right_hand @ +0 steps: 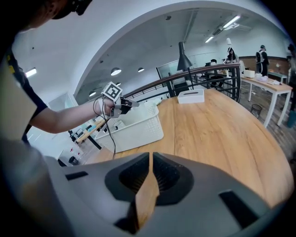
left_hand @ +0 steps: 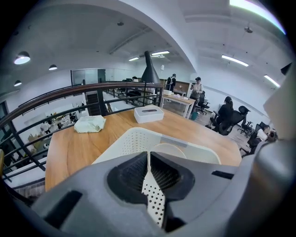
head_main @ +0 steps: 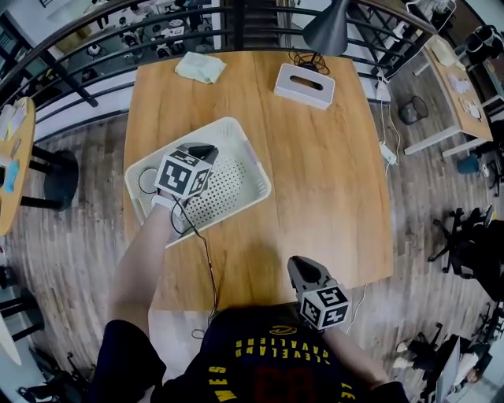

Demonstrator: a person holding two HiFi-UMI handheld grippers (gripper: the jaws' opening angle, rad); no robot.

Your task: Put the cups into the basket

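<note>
Over the basket (head_main: 253, 161) on the counter (head_main: 331, 181), left gripper (head_main: 201, 150) hangs, jaws together, empty; a pale round rim (left_hand: 169, 147) shows inside the basket, too faint to name; beyond the basket, a cloth (head_main: 199, 67) and white box (head_main: 304, 85); right of the basket, nearer the person, right gripper (head_main: 299, 266), jaws together, empty.

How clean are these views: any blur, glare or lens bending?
Head view: sharp and evenly lit, though the table edges bow outward. Left gripper view: the left gripper is a soft blur, basket and tissue box beyond are crisp, a ceiling light at top right is blown out, corners black. Right gripper view: same blur on the right gripper, dark corners.
</note>
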